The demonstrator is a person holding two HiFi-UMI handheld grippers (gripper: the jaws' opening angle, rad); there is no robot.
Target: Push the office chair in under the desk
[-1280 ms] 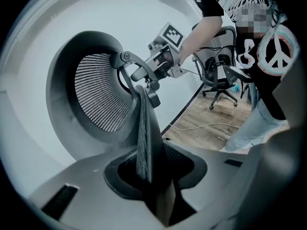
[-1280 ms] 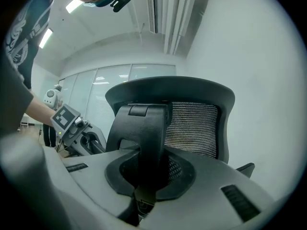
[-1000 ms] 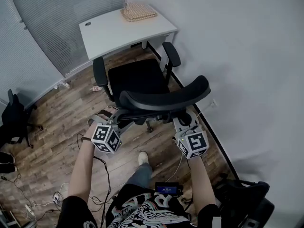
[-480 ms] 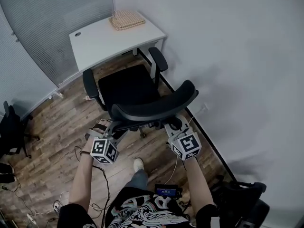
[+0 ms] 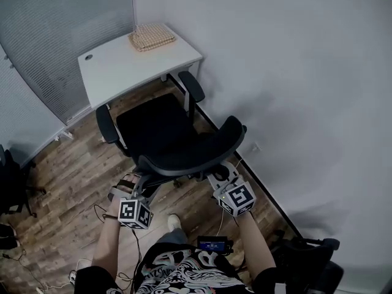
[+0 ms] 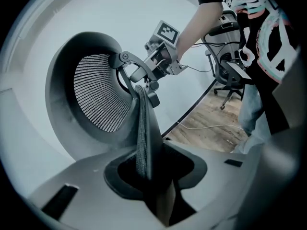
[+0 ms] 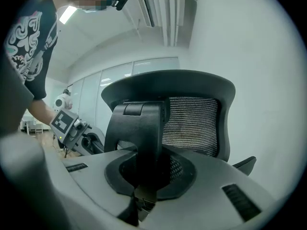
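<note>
Both forearms are held forward. The left gripper (image 5: 138, 185) is clamped on the chair back (image 5: 184, 158); the jaws of the right gripper (image 5: 215, 177), just eased wider, are pressed on it.

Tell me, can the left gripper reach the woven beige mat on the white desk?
Probably not. The left gripper grips the black mesh office chair by its backrest, and that whole chair stands between it and the woven beige mat on the white desk.
</note>
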